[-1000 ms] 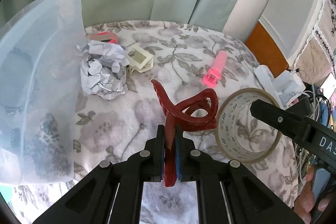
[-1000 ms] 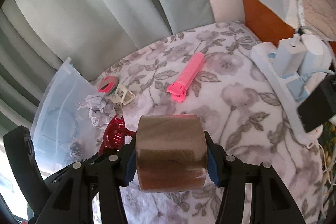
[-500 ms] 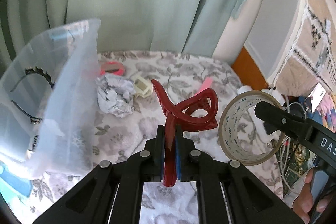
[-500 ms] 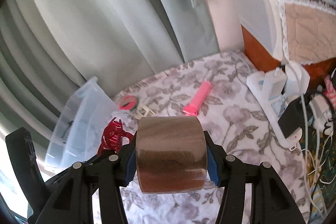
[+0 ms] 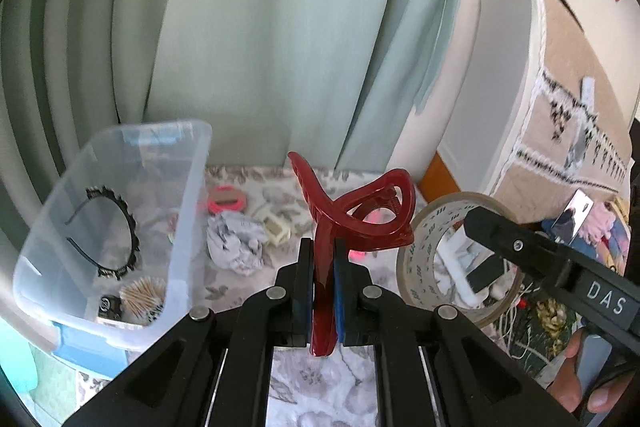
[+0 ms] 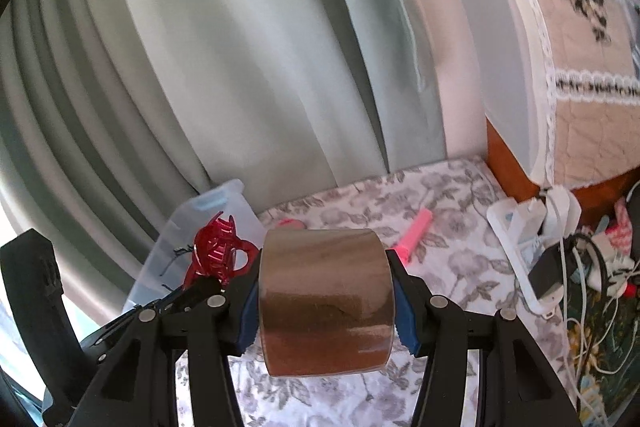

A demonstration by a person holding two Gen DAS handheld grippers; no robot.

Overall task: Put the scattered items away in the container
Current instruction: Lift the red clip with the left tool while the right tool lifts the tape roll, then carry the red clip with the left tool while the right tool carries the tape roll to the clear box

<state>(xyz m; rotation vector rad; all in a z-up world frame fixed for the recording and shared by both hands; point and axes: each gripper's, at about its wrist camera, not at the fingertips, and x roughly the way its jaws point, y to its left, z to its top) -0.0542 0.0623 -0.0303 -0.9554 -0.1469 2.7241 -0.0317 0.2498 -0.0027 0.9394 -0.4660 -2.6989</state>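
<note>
Since a second ago we have lifted both grippers well clear of the flowered grey cloth, so the scattered things look smaller and the box's inside has come into sight.

From the left wrist, our left gripper is clamped tight on the dark red plastic claw hair clip, whose curved prongs stand up ahead of the pads. To the left stands one clear plastic storage box with a blue base; inside lie one black toothed headband and a bundle of pale sticks. On the flowered grey cloth past the clip rest one crumpled ball of printed paper, one small cream plastic frame and one pink tape roll. At right, the right gripper's black finger reaches across one brown roll of packing tape.

From the right wrist, our right gripper is half spread, its blue pads pressing both flat ends of that tape roll, which blocks the cloth just ahead. One pink plastic stick lies beyond it, and a white power strip with plugs sits at the right edge.
</note>
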